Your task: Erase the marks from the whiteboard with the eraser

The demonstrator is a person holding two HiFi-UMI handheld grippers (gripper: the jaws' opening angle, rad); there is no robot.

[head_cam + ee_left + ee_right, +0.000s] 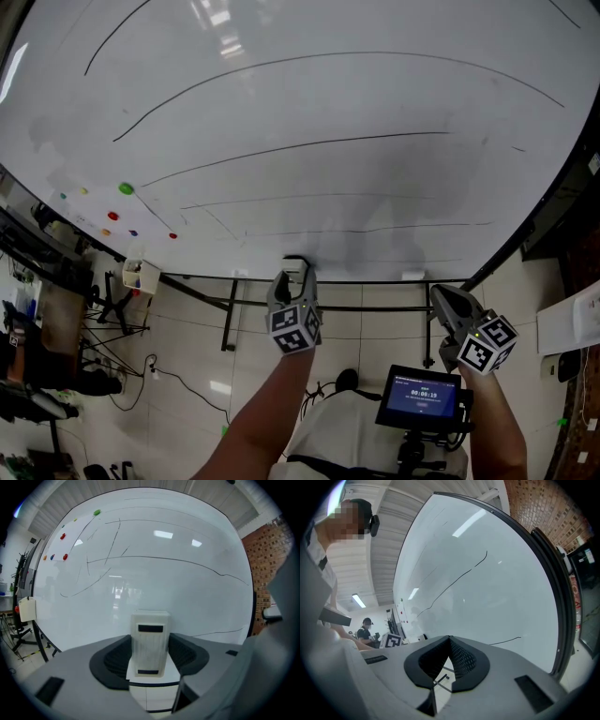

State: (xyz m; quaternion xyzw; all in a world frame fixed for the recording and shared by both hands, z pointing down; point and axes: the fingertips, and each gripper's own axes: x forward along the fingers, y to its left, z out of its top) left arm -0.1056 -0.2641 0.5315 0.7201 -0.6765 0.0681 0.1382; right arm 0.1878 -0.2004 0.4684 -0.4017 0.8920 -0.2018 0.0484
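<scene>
White plastic, it seems, makes the body of the eraser, a small upright block with two dark slots on the face that looks to the camera. The left gripper holds it, its jaws closed on the two long sides, and the dark ribbed pads press at about half of the block's height. The block stands in front of the whiteboard, near the middle of its lower edge; I cannot tell if it touches the surface. The right gripper is beside, towards the lower right corner of the board, with its jaws pressed together and nothing between them. Long black marks run across most of the whiteboard, and small coloured magnets sit close to its left edge. I judge the eraser to be light and stiff, not fragile, with smooth sides that can slip or turn in the pads when it is rubbed sideways with pressure. The present hold, low and centred on the long sides, looks suitable to me. A firm squeeze should not harm it. The wiping face, not visible here, is probably softer and must lie flat on the board.
</scene>
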